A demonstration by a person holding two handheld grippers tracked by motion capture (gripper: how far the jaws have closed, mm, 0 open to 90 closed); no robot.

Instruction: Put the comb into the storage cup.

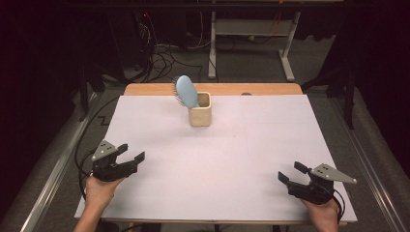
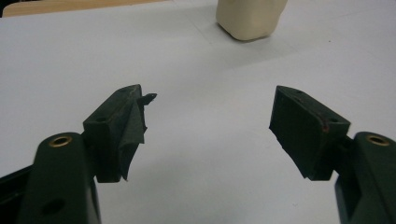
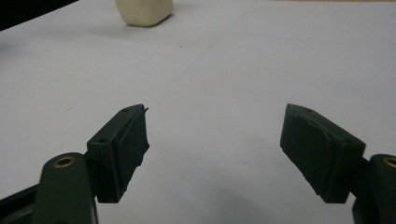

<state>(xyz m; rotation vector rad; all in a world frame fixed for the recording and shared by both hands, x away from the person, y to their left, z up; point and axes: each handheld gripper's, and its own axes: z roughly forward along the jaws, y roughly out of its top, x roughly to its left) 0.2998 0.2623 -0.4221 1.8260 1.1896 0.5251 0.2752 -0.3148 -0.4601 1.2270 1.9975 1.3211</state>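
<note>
High view: hairbrush (image 1: 186,91) in cup (image 1: 200,110), well beyond both spread claws.

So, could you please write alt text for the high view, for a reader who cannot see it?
A light blue hairbrush stands head-up in a cream square cup at the far middle of a white table. Near the front edge, a person's hands hold the left gripper and the right gripper, both open and empty, far apart.

Bright tabletop, dark room around it.
Overhead light washes the white table (image 1: 217,159) evenly; surroundings fall near black. Soft shadows sit under the cup (image 1: 199,110). Both gripper views look soft, their near black jaws slightly blurred.
</note>
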